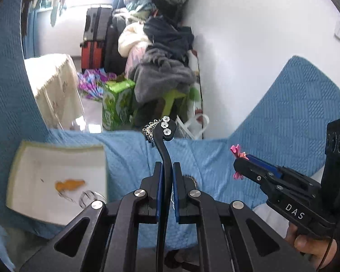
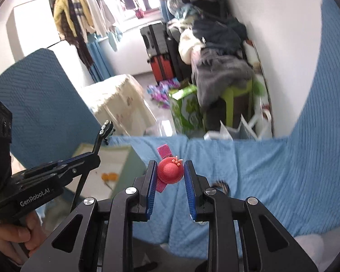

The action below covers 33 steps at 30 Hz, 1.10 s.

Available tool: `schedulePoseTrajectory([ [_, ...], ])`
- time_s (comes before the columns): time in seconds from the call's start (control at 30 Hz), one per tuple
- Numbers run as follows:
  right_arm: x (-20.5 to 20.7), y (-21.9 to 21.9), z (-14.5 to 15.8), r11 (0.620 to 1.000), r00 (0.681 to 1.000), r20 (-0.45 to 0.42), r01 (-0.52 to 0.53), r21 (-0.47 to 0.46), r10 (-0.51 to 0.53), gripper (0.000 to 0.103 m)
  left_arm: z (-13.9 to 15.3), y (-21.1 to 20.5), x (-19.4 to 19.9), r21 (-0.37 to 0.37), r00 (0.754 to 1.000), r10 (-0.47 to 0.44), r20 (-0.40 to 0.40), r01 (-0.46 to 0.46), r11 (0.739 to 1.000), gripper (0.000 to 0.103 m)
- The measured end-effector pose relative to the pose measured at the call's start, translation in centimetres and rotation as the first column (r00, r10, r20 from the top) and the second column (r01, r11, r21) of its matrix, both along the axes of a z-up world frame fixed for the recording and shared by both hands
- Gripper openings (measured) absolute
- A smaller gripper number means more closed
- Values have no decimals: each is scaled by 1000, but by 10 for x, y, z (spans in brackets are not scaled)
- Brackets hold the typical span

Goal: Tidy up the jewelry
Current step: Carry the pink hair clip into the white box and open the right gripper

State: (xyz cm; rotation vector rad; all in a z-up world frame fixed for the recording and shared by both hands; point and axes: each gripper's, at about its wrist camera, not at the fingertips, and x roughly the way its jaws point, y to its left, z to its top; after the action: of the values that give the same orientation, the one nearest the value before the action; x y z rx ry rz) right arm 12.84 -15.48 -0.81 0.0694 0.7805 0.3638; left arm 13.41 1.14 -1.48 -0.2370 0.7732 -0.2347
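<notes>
My left gripper (image 1: 166, 170) is shut on a black curved hair clip (image 1: 167, 133) that stands upright, with three small white flowers and a silvery filigree piece at its top. The right wrist view shows that clip (image 2: 105, 128) from the side. My right gripper (image 2: 170, 166) is shut on a pink ribbon clip topped with a small red hat (image 2: 170, 173); in the left wrist view its pink ends (image 1: 236, 150) stick out of the gripper (image 1: 238, 164). Both grippers hover above the blue cover. Left of them lies a white tray (image 1: 45, 158) with an orange item (image 1: 69, 184).
A blue quilted cover (image 2: 260, 170) spreads under both grippers and rises at the sides. A dark fuzzy hair piece (image 2: 222, 184) lies on it. Beyond its edge are a green box (image 1: 117, 102), a green stool, piled clothes, suitcases (image 1: 94, 45) and a cream-covered table (image 1: 54, 86).
</notes>
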Motion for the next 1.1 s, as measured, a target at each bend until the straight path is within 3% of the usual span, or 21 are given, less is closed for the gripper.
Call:
schedulePoseTrajectory([
  [0.23,12,36,35,995,994,83,-70,72,64,21,37,38,-3,11,997,18,76,-19,1000,6],
  [0.5,19,87,23,990,989,74,-130,47,127,21,29,86,-11,-2,994,73,76,-73,997,6],
  [0.77,26,142,-16,981,981,-3,-194,-6,194,21,-6,133,-6,22,993,116,24,-117,993,6],
  [1.1,41,191,-84,965,959,-155,-252,-76,239,21,-80,182,14,11,979,171,-109,-171,985,6],
])
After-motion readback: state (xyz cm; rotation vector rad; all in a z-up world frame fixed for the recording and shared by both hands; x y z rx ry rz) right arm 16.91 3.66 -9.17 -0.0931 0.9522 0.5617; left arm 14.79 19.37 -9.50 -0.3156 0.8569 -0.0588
